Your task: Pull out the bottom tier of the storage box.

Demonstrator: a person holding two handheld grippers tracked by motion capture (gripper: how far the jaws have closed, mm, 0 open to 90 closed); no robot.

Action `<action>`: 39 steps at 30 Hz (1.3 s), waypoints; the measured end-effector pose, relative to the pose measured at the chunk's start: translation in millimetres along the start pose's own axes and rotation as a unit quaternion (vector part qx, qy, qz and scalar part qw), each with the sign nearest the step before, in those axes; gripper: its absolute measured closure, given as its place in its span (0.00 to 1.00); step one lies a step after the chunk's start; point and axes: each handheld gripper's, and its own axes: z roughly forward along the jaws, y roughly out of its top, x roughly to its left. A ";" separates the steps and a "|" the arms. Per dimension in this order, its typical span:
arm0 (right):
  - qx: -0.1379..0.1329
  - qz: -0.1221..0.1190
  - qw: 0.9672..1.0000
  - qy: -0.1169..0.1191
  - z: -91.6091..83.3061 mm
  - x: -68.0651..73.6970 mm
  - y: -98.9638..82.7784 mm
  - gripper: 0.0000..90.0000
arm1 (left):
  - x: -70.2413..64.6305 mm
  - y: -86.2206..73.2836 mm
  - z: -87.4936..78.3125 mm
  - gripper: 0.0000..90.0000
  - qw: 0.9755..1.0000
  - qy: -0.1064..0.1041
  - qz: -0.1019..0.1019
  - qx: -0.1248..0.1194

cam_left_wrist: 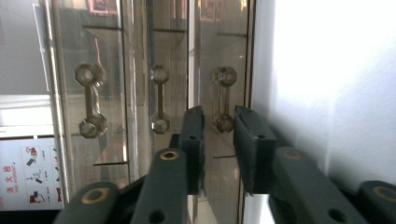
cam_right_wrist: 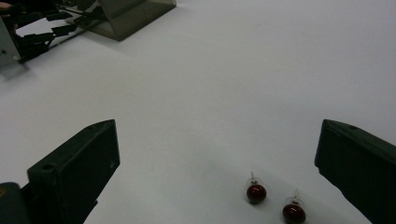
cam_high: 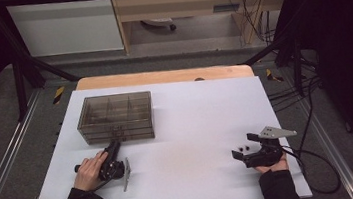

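looks forward and down from above the near edge of the white table (cam_high: 191, 113). rides close behind jaws set around a handle (cam_left_wrist: 223, 99) of the drawer box (cam_high: 115, 117), lens rolled sideways. sits low over the table, two red bulbs (cam_right_wrist: 256, 192) between wide jaws, same box (cam_right_wrist: 126, 14) far ahead left.

We see a white counter (cam_high: 193, 128) with a light wooden strip along its far edge, carrying a smoky brown see-through drawer box (cam_high: 115, 117). Two dark red beads (cam_right_wrist: 256, 192) with clear caps lie near the right edge. Both hand-held grippers are black: left (cam_high: 114, 148), right (cam_high: 243, 151).
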 end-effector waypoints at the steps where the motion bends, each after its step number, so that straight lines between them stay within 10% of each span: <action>1: 0.000 0.000 1.000 0.000 0.1 0.0 0.0 0.01 | 0.2 -0.7 1.9 0.82 1.000 -0.005 -0.002 0.001; 39: -0.001 0.001 1.000 0.000 -1.0 -0.2 0.4 0.01 | -5.6 1.1 -5.3 0.89 1.000 0.005 0.019 0.005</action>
